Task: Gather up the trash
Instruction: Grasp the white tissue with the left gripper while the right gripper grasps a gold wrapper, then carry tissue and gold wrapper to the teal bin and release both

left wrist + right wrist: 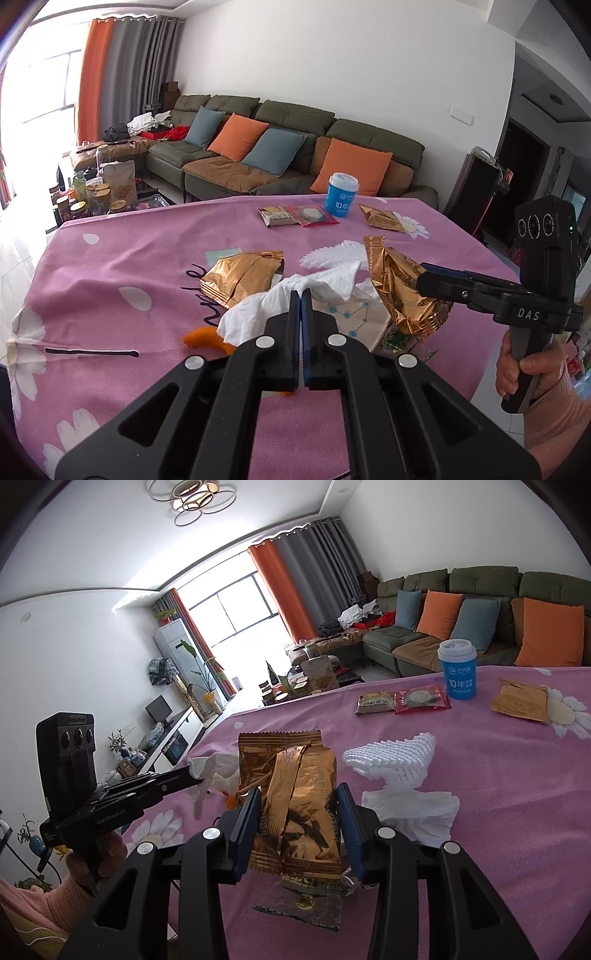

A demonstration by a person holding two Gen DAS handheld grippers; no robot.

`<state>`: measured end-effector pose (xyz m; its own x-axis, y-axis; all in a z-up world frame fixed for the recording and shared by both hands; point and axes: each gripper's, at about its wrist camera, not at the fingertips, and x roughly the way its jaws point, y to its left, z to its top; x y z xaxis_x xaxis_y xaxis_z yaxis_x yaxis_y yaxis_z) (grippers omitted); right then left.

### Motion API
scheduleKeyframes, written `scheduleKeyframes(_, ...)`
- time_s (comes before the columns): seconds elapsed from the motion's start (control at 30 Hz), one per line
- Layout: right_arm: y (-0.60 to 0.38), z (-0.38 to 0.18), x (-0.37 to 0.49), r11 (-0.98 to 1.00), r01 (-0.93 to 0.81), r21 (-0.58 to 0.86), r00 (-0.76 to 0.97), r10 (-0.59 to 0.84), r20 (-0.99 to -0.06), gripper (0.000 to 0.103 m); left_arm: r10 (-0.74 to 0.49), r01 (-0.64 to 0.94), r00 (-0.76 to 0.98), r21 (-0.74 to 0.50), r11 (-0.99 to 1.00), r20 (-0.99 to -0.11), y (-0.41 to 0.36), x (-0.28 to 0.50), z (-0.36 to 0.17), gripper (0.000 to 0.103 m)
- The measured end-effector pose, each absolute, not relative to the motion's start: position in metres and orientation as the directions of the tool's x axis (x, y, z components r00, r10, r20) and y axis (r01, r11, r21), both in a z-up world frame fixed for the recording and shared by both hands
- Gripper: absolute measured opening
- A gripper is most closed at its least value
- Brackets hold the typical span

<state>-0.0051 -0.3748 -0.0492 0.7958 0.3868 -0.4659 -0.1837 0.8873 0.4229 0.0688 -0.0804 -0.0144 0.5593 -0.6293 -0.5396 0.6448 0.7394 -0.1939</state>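
My left gripper is shut on a crumpled white tissue and holds it over the pink tablecloth. My right gripper is shut on a gold foil wrapper, held upright above the table; the wrapper also shows in the left wrist view. Another gold wrapper lies flat beside the tissue. An orange peel piece lies under the tissue. A white foam net and a second tissue lie to the right of my right gripper.
At the far side stand a blue paper cup, a brown snack pack, a red snack pack and a flat gold wrapper. A clear wrapper lies below the right gripper. A sofa stands behind the table.
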Motion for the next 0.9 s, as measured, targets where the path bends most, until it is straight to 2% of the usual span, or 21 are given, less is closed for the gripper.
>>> scheduleKeyframes(0.33,-0.340,-0.044,0.008,0.862,-0.272,0.428,0.765,0.463,-0.447,0.040,-0.606,0.587,0.627,-0.214,0.780,-0.489,-0.014,0.041,0.011,0.001)
scheduleKeyframes(0.9,-0.253,-0.037,0.032,0.789,-0.450,0.418,0.663,0.609,-0.436,0.040,-0.478,0.427,0.743,-0.218,0.878,-0.469,0.083,0.003,0.027,0.001)
